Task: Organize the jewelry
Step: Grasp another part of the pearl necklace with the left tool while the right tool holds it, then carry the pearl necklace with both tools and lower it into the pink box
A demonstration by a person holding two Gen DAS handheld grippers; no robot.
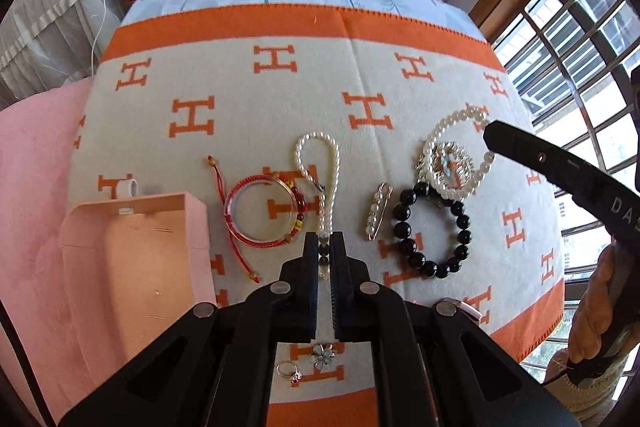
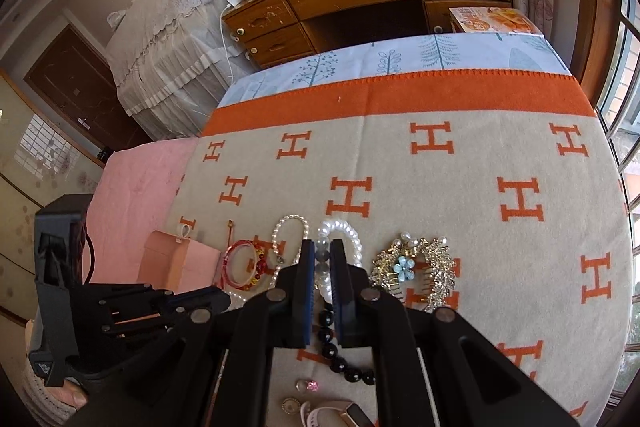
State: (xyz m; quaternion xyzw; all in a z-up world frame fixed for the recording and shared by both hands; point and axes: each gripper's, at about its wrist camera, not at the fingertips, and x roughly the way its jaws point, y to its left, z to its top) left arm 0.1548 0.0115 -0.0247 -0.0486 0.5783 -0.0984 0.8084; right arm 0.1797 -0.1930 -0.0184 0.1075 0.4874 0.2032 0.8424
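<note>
Pearl strand (image 1: 318, 179): long loop, flat on the blanket.
Red cord bangle (image 1: 262, 213): left of the strand.
Pearl pin (image 1: 378, 213): tilted, right of the strand.
Black bead bracelet (image 1: 432, 231): round, touching the pearl bracelet (image 1: 452, 155).
Pink box (image 1: 132, 247): open, far left.

Both tools were of matte black plastic. The left gripper (image 1: 324, 247) had two flat, slab-like fingers (image 1: 311, 291) carried on angular linkage arms, each pivot capped with a round silver screw (image 1: 205, 310). The right gripper (image 2: 322, 255) was of identical build; blue pads lined the inner faces of its fingers (image 2: 306, 291). Seen from the left camera, its long black body bore white lettering, partly cut off. A hand (image 1: 596, 311) gripped its handle.
</note>
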